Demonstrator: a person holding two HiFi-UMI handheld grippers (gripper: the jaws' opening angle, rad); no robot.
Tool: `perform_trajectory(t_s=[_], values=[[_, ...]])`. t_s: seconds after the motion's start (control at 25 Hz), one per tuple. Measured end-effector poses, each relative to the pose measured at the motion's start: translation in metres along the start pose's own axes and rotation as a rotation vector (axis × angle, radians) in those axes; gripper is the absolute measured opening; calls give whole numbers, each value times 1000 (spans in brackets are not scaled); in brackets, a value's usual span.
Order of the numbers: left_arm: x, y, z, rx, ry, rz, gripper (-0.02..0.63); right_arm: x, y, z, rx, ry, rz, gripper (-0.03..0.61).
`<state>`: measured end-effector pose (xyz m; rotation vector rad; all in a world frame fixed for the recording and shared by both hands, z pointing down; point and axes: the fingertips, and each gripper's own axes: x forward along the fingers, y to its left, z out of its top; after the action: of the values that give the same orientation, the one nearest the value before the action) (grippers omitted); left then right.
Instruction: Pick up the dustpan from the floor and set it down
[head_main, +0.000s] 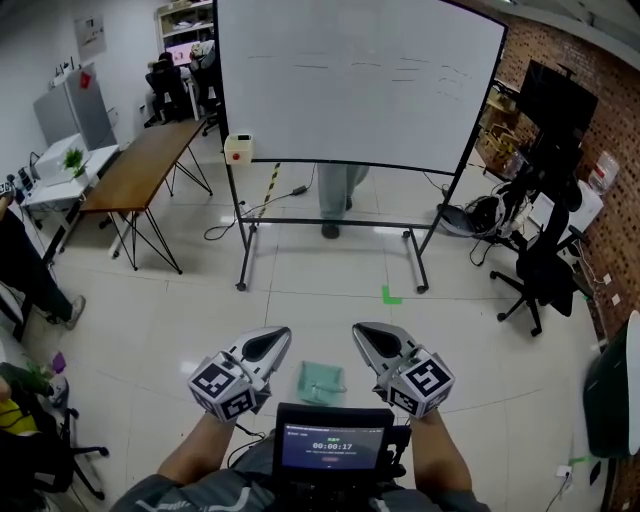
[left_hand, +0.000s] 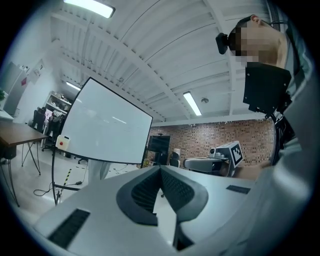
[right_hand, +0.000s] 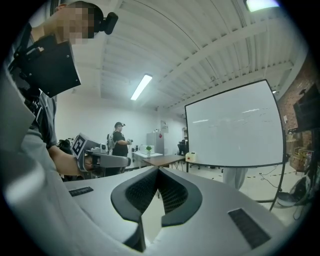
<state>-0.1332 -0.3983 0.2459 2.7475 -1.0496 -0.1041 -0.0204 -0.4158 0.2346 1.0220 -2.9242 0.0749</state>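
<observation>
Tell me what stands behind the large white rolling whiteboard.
Below the whiteboard, a person's grey-trousered legs and one dark shoe show on the pale tiled floor. The board covers everything above the legs.

Left grey two-jaw gripper (head_main: 283, 334) sits at 7 o'clock in the head view, nose aimed toward 1 o'clock. Right grey two-jaw gripper (head_main: 358, 329) mirrors it at 5 o'clock, nose toward 11 o'clock. The noses are near each other, not touching. Both are held level. Both pairs of ribbed dark jaws are closed tip to tip with nothing between them. Bare left forearm (head_main: 198, 455) and right forearm (head_main: 442, 458) enter from 6 o'clock.
</observation>
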Motion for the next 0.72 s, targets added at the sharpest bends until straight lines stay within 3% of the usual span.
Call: perform_trajectory(t_s=[0.24, 0.72], values=[[-10, -6, -1, -10, -1, -3, 21, -9, 6, 15, 0, -46, -29, 20], [-13, -11, 0, 21, 3, -11, 21, -14, 9, 17, 0, -40, -36, 20]])
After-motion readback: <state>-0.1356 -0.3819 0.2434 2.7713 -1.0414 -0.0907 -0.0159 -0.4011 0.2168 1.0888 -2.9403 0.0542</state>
